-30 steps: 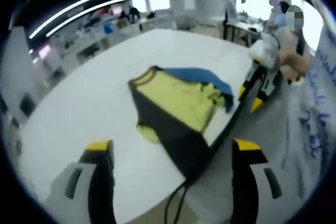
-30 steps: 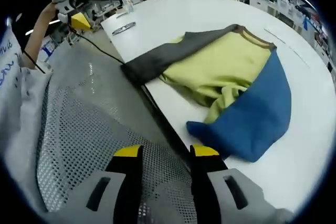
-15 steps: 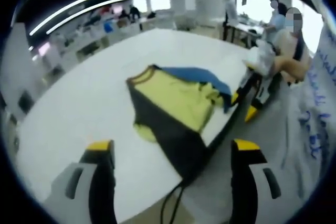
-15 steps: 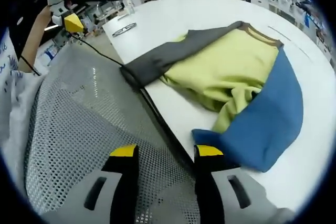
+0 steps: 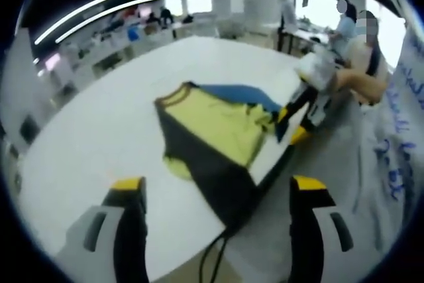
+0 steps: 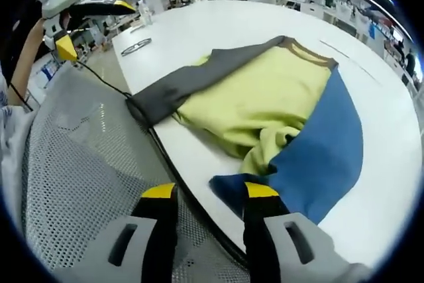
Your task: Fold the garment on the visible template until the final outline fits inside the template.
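Opposed views across shared garment (image 5: 218, 134)

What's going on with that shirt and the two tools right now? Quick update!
Left tool open, holding nothing. Right tool open at the blue sleeve near the table edge, not gripping. Shirt rumpled, unfolded, grey sleeve draping over the edge. Nothing blocking.

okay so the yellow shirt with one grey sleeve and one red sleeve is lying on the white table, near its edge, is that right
Not quite: the second sleeve is blue, not red, as the right gripper view shows. The rest holds: the yellow shirt with a grey sleeve lies on the white table, near its edge.
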{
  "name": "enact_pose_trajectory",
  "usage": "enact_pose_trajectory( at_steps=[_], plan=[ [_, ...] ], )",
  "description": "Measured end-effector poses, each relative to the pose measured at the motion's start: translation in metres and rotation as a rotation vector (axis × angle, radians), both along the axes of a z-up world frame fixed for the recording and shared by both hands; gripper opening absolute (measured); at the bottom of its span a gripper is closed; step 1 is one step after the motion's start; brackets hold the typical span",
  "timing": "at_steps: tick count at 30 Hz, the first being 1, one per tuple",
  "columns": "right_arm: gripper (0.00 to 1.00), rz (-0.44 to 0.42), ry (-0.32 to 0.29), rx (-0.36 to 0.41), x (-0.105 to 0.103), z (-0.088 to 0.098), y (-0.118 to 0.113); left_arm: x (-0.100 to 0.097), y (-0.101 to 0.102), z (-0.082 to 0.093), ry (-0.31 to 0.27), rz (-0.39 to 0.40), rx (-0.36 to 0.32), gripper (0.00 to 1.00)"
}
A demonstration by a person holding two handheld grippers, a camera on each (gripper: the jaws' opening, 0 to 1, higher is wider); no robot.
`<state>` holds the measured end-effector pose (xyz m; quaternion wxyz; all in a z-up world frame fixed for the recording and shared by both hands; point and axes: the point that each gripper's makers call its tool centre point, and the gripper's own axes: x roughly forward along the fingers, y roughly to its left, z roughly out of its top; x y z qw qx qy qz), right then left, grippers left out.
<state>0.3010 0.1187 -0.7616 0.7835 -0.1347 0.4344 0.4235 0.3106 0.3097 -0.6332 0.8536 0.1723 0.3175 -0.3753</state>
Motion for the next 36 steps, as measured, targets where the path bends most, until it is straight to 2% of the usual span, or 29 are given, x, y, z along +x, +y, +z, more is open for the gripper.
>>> enact_pose_trajectory(
  at_steps=[6, 10, 15, 17, 20, 24, 30, 36],
  plan=[
    [0.31, -0.038, -0.018, -0.022, 0.010, -0.005, 0.002, -0.001, -0.002, -0.001, 0.005, -0.007, -0.006, 0.85],
    [0.25, 0.013, -0.076, -0.090, 0.012, -0.005, 0.000, -0.002, -0.002, -0.002, 0.008, -0.008, -0.008, 0.84],
    [0.15, 0.018, -0.060, -0.047, 0.008, -0.001, 0.008, -0.001, 0.000, -0.002, 0.006, 0.001, -0.010, 0.84],
    [0.14, 0.028, -0.048, -0.054, 0.005, -0.003, 0.008, -0.001, 0.001, -0.003, 0.008, 0.001, -0.008, 0.83],
    [0.15, 0.054, -0.065, -0.091, 0.000, -0.001, 0.004, -0.002, 0.001, -0.003, 0.012, 0.005, -0.010, 0.83],
    [0.13, 0.100, 0.005, -0.068, -0.022, 0.002, 0.003, -0.004, 0.004, -0.004, 0.014, 0.012, -0.011, 0.83],
    [0.18, 0.088, -0.018, -0.133, -0.014, -0.014, -0.005, -0.004, 0.002, -0.005, 0.018, 0.008, -0.013, 0.81],
    [0.16, 0.072, -0.032, -0.094, -0.002, -0.015, 0.005, -0.005, 0.002, -0.006, 0.022, 0.003, -0.012, 0.81]
  ],
)
